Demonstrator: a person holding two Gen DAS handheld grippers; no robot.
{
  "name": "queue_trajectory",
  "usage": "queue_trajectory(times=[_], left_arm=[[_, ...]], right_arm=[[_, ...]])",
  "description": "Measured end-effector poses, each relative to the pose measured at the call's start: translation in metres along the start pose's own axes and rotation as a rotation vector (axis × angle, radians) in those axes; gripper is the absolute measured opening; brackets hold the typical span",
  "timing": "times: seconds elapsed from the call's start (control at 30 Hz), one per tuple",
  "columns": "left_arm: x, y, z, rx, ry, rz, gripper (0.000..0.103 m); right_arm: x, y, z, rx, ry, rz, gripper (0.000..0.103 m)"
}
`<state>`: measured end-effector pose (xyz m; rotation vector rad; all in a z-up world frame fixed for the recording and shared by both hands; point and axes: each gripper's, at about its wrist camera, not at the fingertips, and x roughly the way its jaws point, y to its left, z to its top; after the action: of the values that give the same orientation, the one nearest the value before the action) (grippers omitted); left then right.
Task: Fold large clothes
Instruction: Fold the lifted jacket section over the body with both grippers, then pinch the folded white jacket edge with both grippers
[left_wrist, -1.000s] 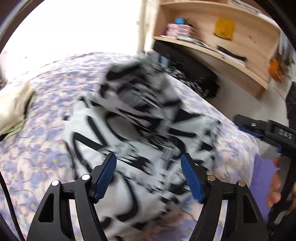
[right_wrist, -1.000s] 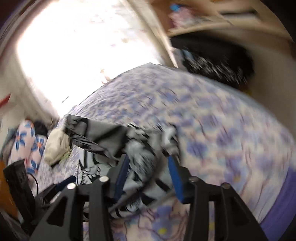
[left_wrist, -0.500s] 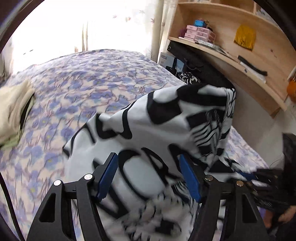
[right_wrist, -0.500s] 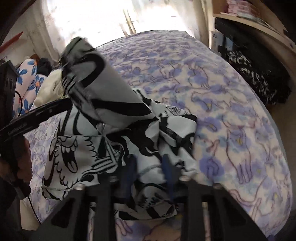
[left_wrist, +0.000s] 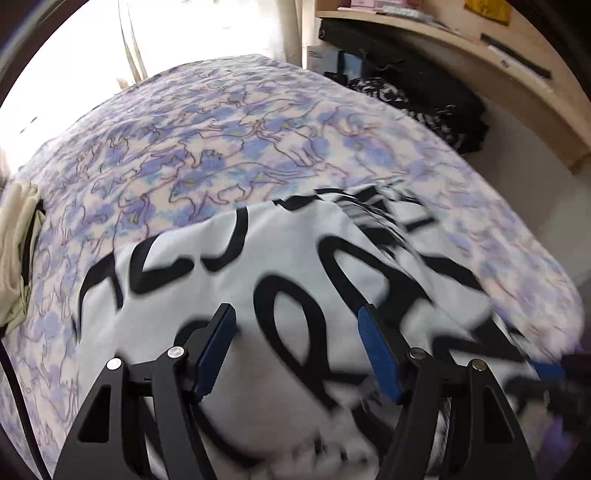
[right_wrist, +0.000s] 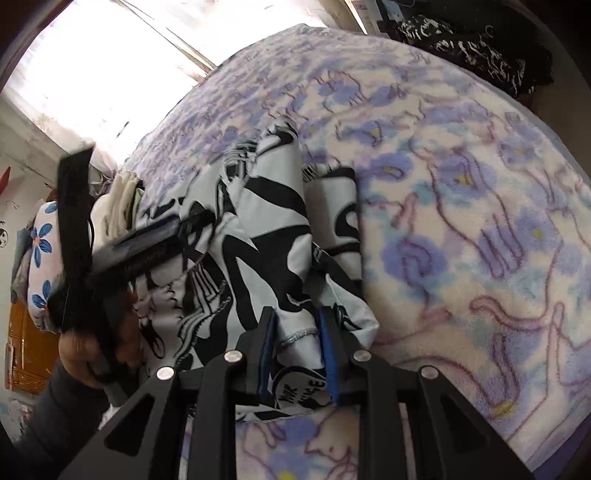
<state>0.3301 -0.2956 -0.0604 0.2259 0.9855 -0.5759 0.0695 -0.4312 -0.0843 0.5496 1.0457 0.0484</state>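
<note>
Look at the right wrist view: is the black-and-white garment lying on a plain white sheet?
No. The black-and-white garment lies on a fleecy bedcover printed with blue and purple cat shapes.

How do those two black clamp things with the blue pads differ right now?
The left gripper has its jaws spread wide above the black-and-white garment, pinching nothing. The right gripper has narrow jaws with a bunched hem of that garment pressed between its pads. Both have black frames and blue pads, and both tilt down over the flowered blanket.
</note>
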Motion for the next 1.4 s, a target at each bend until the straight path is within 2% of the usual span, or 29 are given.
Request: queue_trajectory(times=[0.1, 0.2, 0.23, 0.33, 0.47, 0.5, 0.53, 0.57, 0.6, 0.7, 0.77, 0.87, 1.0, 1.1, 1.13, 1.2, 1.27, 1.3, 1.33, 1.4], left_arm=[[-0.035, 0.015, -0.027, -0.023, -0.037, -0.022, 0.07], [-0.059, 0.039, -0.057, -0.065, -0.049, -0.003, 0.074], [-0.064, 0.046, -0.066, -0.085, -0.053, 0.001, 0.074], [-0.072, 0.075, -0.095, -0.187, -0.025, -0.005, 0.075], [-0.068, 0.103, -0.122, -0.343, 0.028, -0.108, 0.082], [-0.066, 0.108, -0.126, -0.374, 0.031, -0.131, 0.083], [-0.065, 0.11, -0.129, -0.394, 0.031, -0.145, 0.083], [-0.064, 0.11, -0.13, -0.406, 0.032, -0.153, 0.083], [-0.064, 0.111, -0.131, -0.417, 0.032, -0.158, 0.083], [-0.068, 0.109, -0.129, -0.417, 0.023, -0.144, 0.083], [-0.071, 0.109, -0.128, -0.401, 0.006, -0.132, 0.083], [-0.068, 0.108, -0.13, -0.383, 0.005, -0.125, 0.083], [-0.052, 0.111, -0.132, -0.397, 0.021, -0.135, 0.085], [-0.055, 0.111, -0.131, -0.405, 0.021, -0.123, 0.085], [-0.059, 0.11, -0.13, -0.4, 0.017, -0.111, 0.085], [-0.075, 0.105, -0.127, -0.378, -0.025, -0.062, 0.084], [-0.091, 0.101, -0.123, -0.368, -0.087, -0.053, 0.084], [-0.1, 0.099, -0.123, -0.366, -0.123, -0.051, 0.084], [-0.108, 0.095, -0.121, -0.362, -0.162, -0.047, 0.084], [-0.118, 0.086, -0.12, -0.349, -0.216, -0.031, 0.083]], right_arm=[[-0.011, 0.011, 0.014, -0.038, -0.06, -0.001, 0.035], [-0.011, 0.016, 0.035, -0.056, -0.107, 0.004, 0.045], [-0.006, 0.017, 0.043, -0.07, -0.111, 0.002, 0.046], [0.018, 0.016, 0.064, -0.103, -0.077, -0.029, 0.046], [0.05, 0.011, 0.071, -0.1, 0.009, -0.021, 0.046], [0.054, 0.009, 0.07, -0.086, 0.013, 0.007, 0.046], [0.055, 0.008, 0.068, -0.076, 0.01, 0.028, 0.04], [0.055, 0.006, 0.066, -0.06, 0.006, 0.043, 0.033], [0.055, 0.004, 0.063, -0.049, 0.005, 0.051, 0.019], [0.045, 0.004, 0.051, -0.031, 0.002, 0.063, 0.009], [0.03, 0.005, 0.041, -0.014, -0.003, 0.093, 0.008], [0.015, 0.01, 0.024, -0.047, -0.042, 0.058, 0.008], [0.037, -0.001, 0.018, -0.069, -0.067, -0.034, 0.013], [0.043, -0.001, 0.021, -0.072, -0.091, -0.113, 0.031], [0.037, 0.003, 0.021, -0.065, -0.103, -0.135, 0.031], [0.023, 0.014, 0.021, -0.075, -0.136, -0.179, 0.031], [0.004, 0.032, 0.015, -0.122, -0.216, -0.23, 0.031], [-0.005, 0.043, 0.01, -0.152, -0.255, -0.228, 0.032], [-0.012, 0.055, 0.005, -0.188, -0.281, -0.203, 0.032], [-0.015, 0.074, -0.004, -0.248, -0.273, -0.118, 0.032]])
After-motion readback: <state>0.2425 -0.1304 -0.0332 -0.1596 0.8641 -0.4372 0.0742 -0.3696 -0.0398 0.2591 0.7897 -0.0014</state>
